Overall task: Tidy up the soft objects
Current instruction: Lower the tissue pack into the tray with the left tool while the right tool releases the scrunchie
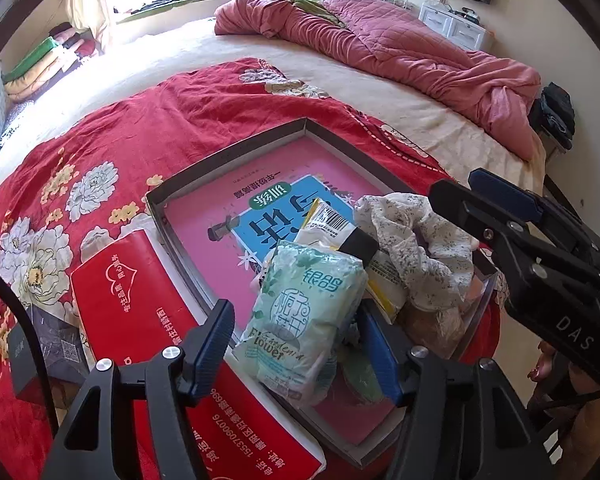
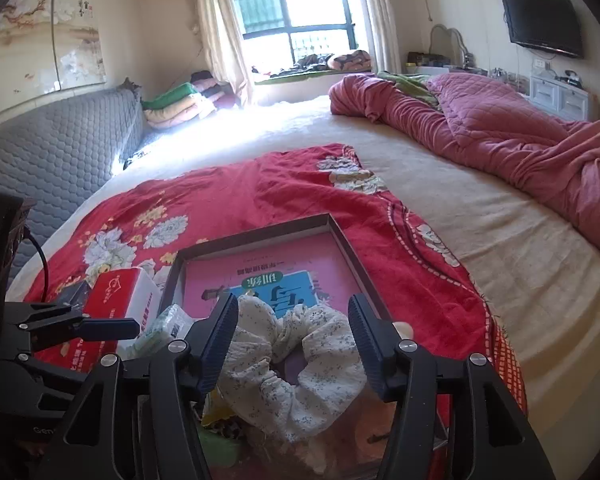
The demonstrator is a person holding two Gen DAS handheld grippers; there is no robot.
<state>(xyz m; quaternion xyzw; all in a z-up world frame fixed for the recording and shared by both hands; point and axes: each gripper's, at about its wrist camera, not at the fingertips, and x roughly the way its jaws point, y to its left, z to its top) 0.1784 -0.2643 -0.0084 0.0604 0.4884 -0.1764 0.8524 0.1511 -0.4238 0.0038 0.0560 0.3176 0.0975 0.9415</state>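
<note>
A green tissue pack (image 1: 308, 312) leans upright in a shallow grey box (image 1: 236, 152) on a pink book (image 1: 220, 216). My left gripper (image 1: 298, 350) is open around the pack, its blue pads standing a little off both sides. A white floral scrunchie (image 2: 296, 372) lies on a heap of small items at the box's near right corner. My right gripper (image 2: 292, 340) is open with the scrunchie lying loose between its fingers; this gripper (image 1: 468, 192) also shows just beside the scrunchie (image 1: 412, 240) in the left wrist view. A barcode packet (image 1: 332, 220) lies behind the tissue pack.
The box (image 2: 260, 232) sits on a red floral blanket (image 1: 140, 128) over a wide bed. A red tissue carton (image 1: 132, 292) and a small dark box (image 1: 48, 344) lie left of it. A pink quilt (image 2: 500, 140) is bunched at the bed's far right. A grey padded headboard (image 2: 60, 152) runs along the left.
</note>
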